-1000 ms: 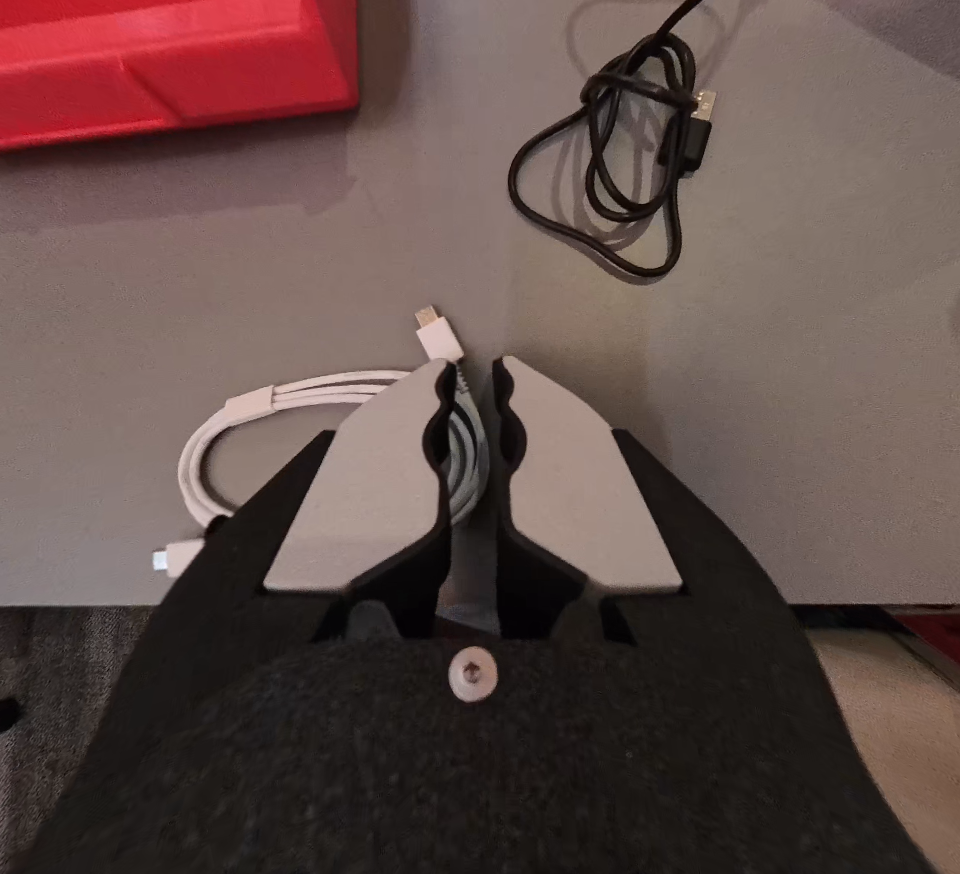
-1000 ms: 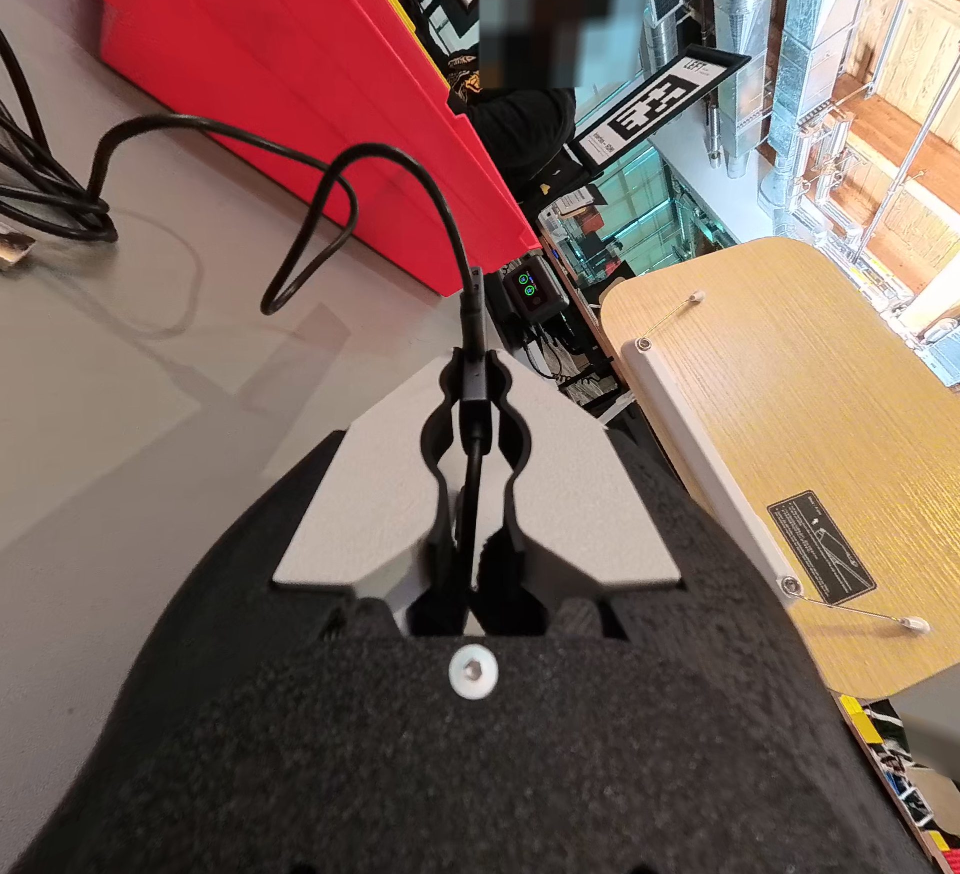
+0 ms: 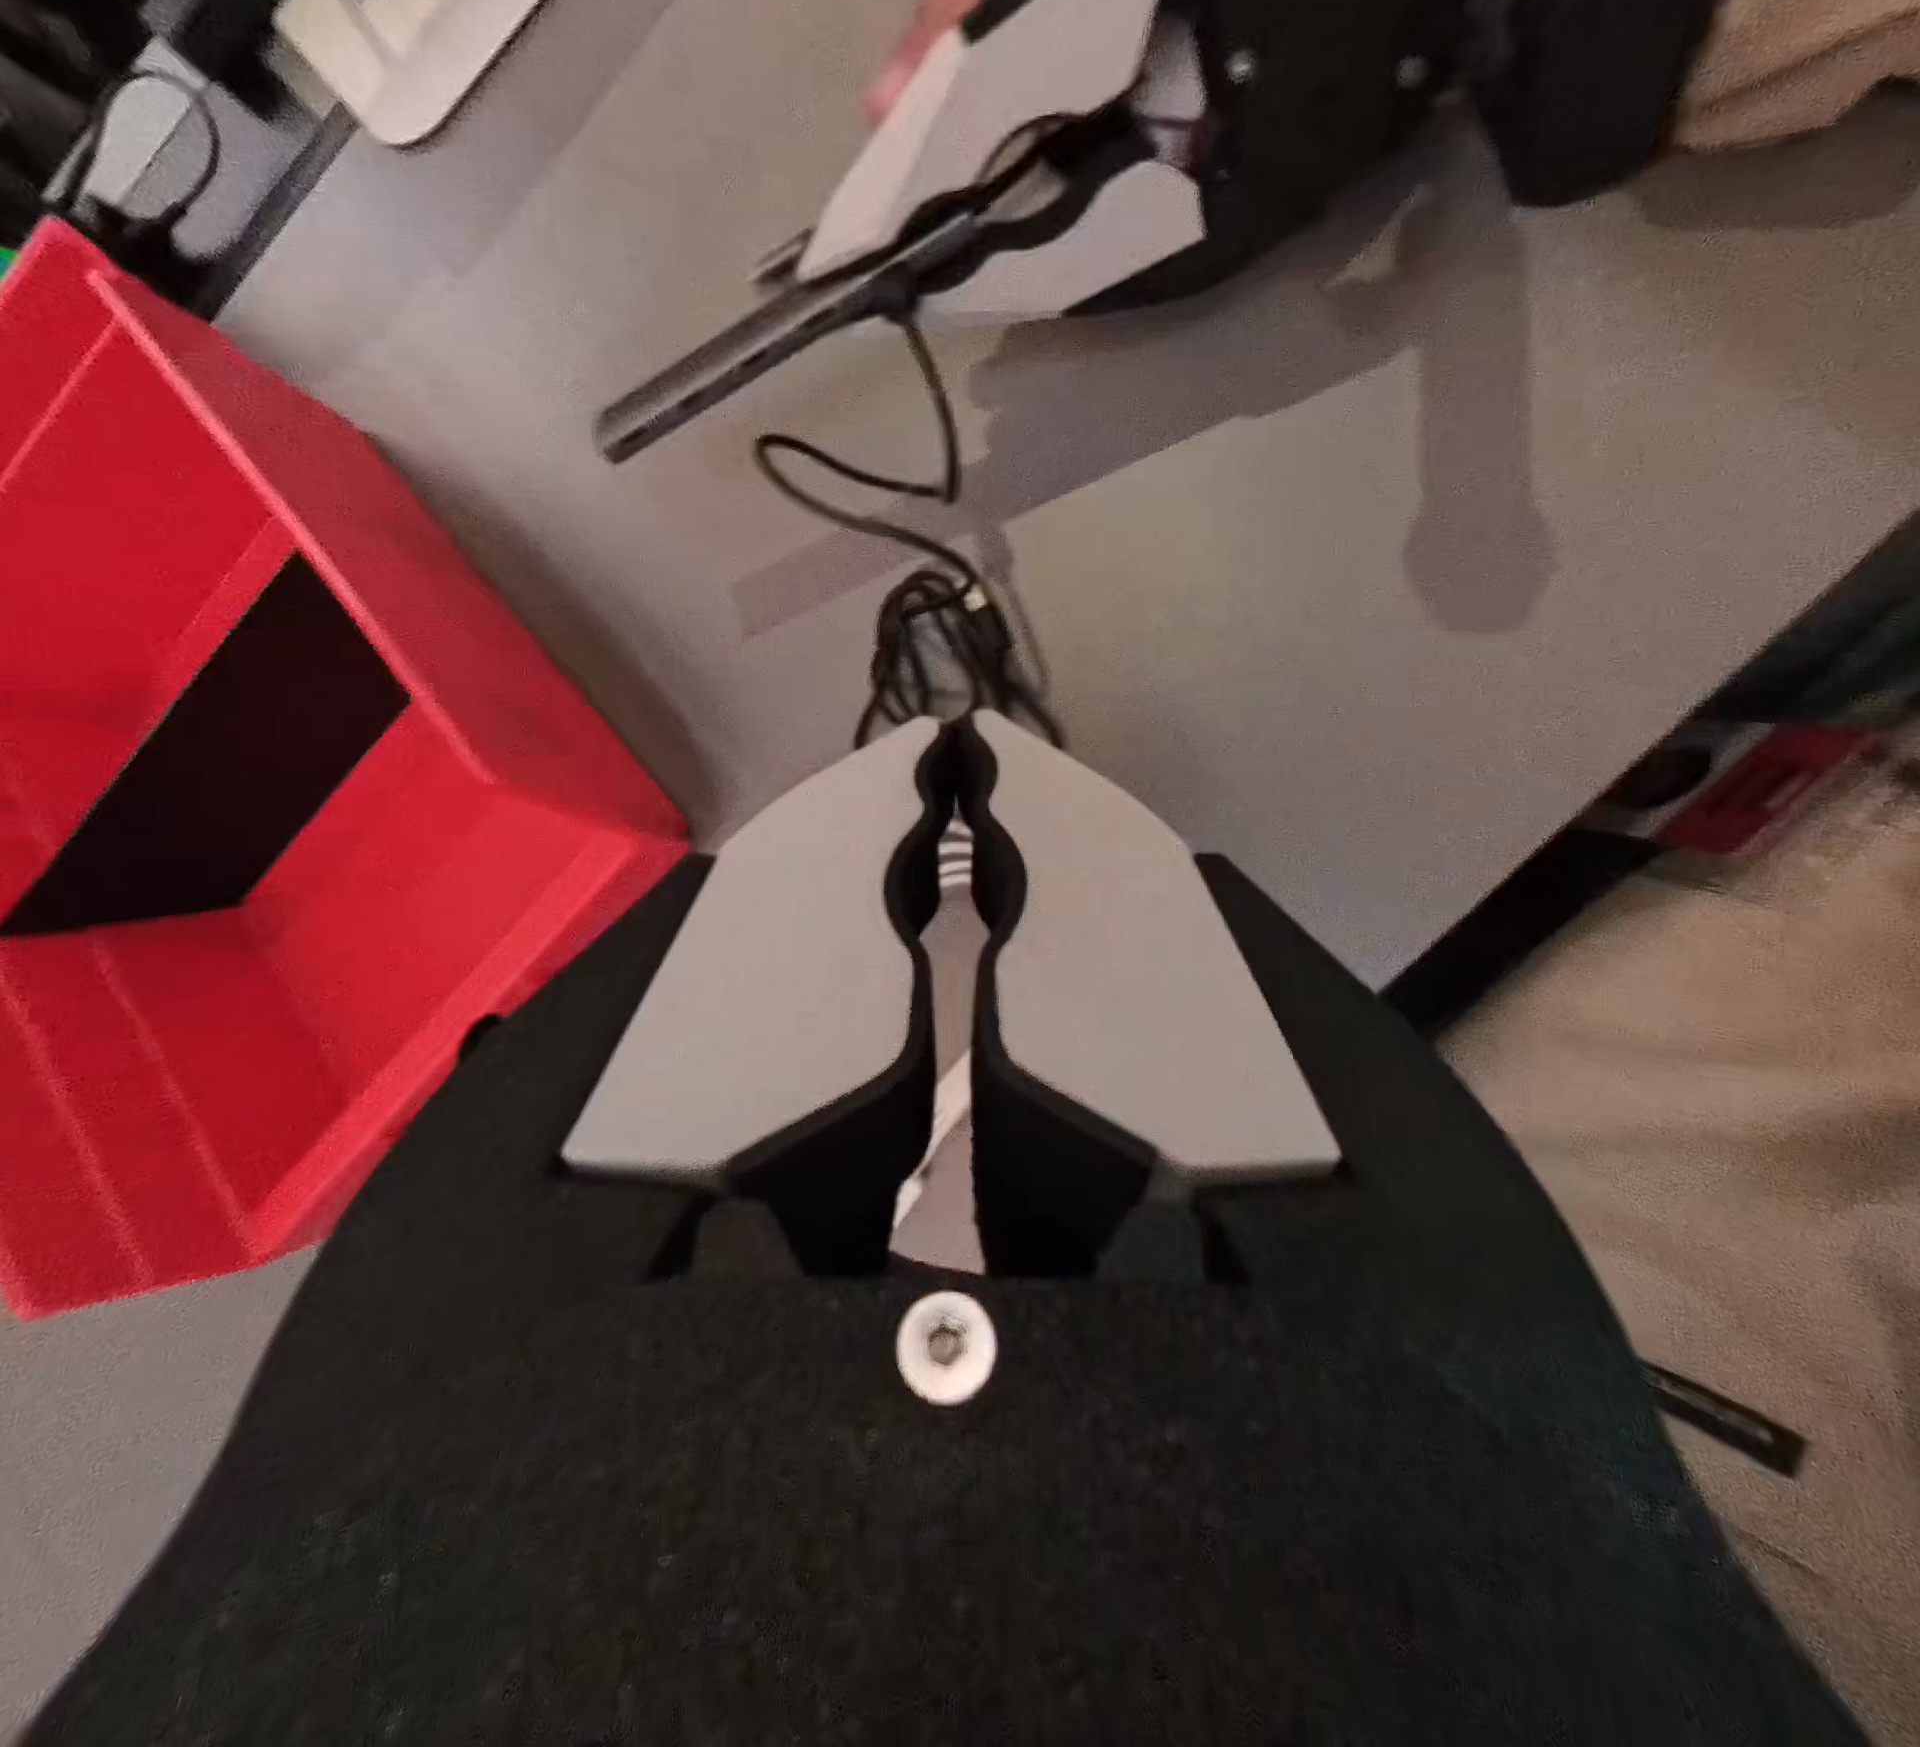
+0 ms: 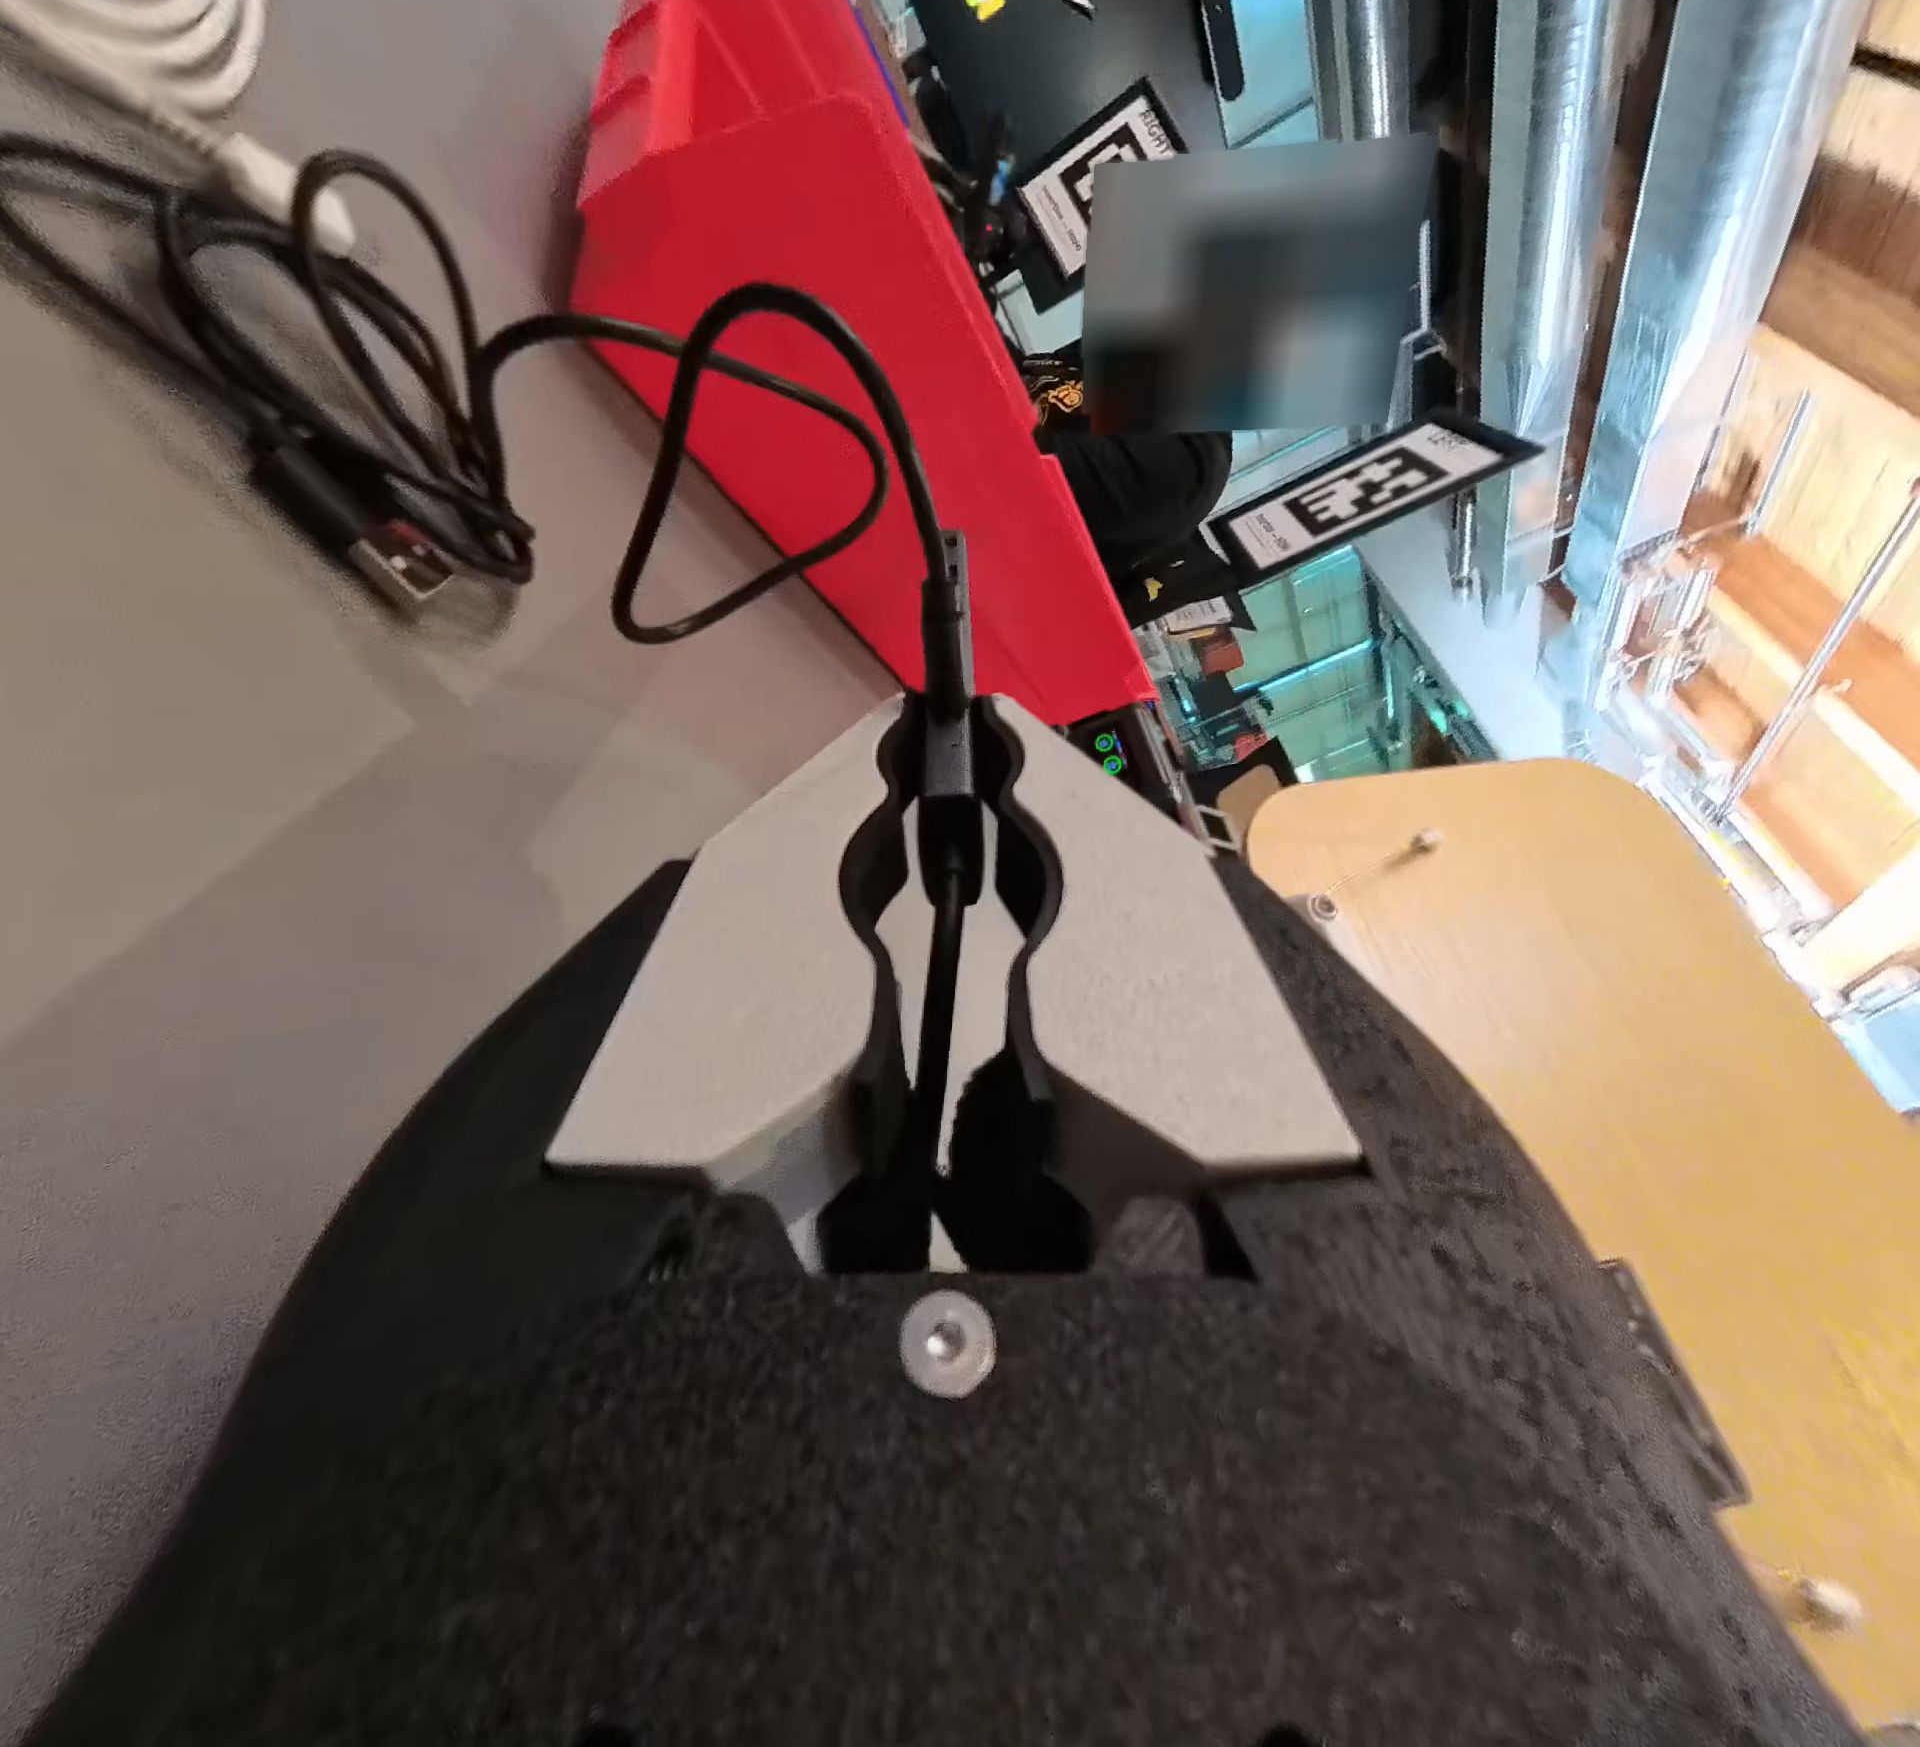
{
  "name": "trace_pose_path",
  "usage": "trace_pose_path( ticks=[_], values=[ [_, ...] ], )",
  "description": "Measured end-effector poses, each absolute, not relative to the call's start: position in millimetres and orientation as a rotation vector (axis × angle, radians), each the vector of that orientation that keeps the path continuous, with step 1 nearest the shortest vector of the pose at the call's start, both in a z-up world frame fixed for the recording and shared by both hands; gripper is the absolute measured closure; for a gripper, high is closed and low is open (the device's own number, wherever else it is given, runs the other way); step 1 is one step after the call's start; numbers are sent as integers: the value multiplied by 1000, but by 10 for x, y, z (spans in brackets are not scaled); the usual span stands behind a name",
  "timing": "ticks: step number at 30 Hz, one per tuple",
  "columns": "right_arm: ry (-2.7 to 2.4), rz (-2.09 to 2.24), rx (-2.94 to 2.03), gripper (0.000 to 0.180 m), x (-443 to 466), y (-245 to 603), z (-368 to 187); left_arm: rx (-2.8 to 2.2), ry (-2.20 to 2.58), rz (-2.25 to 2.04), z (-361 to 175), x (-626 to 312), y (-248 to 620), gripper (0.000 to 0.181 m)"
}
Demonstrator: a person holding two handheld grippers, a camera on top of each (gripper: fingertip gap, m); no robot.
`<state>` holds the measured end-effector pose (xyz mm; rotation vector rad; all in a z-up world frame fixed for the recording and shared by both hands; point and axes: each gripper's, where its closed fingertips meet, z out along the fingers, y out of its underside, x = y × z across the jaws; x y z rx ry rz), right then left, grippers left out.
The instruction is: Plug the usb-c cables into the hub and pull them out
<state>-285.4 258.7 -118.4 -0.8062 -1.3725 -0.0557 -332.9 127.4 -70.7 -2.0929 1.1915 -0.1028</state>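
Note:
My left gripper (image 3: 954, 736) is shut on the white cable (image 3: 954, 866), which shows as white strands in the gap between its fingers. In the left wrist view my right gripper (image 3: 821, 269) is farther off, above the grey table. It is shut on the slim dark grey hub (image 3: 727, 372), which sticks out past its fingertips. The black cable (image 3: 935, 627) runs from the hub down to a tangled bundle on the table. In the right wrist view my right gripper (image 4: 945, 710) clamps the dark piece edge-on. The black cable (image 4: 343, 450) loops away left, next to the white cable's coil (image 4: 156, 35).
A red bin (image 3: 260, 814) stands on the grey table (image 3: 1247, 658) at the left and also shows in the right wrist view (image 4: 831, 347). The table edge (image 3: 1558, 814) runs along the right. A wooden tabletop (image 4: 1558, 1074) lies beyond it. My right fingertips sit around 15 cm from my left ones.
My left gripper has closed on the white cable and swung up from the table to face the right gripper and hub. The right gripper has shifted a little, still shut.

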Motion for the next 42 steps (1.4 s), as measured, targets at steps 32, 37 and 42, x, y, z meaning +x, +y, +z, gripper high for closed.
trace_pose_path(
  ticks=[32,37,42],
  values=[
    [-1439,18,-777,170,-2932,2425,-1283,-1866,1451,-231,-1064,-3603,841,176],
    [-1416,82,-763,170,-2926,2363,-1208,-1673,1758,-25,-970,-3458,1054,176],
    [-1452,67,-731,170,-2954,2309,-1261,-1574,1981,195,-1167,-3397,1281,176]
  ],
)
